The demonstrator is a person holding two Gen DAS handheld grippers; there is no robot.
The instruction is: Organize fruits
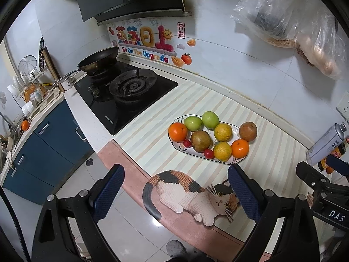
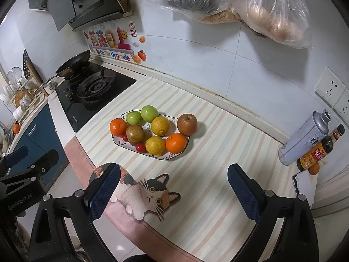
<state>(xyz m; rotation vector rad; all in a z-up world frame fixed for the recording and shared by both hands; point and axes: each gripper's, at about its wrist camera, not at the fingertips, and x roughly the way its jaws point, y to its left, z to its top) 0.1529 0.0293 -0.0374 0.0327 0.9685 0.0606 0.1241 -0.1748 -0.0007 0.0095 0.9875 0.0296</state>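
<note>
a: what does the right wrist view show that the left one misses?
b: a wall socket (image 2: 331, 88), and the soy sauce bottle (image 2: 320, 150) whole beside the metal can (image 2: 305, 138).
a: and the fruit count?
b: on the plate (image 2: 174, 156): two oranges, two green apples, two yellow citrus, one brownish fruit, two cherry tomatoes. one reddish-brown apple (image 2: 187, 124) sits on the striped surface (image 2: 218, 185), touching the rim.
a: the tools?
b: the left hand-held gripper (image 1: 174, 191) and right hand-held gripper (image 2: 173, 191) both hang released, nothing between the fingers.
</note>
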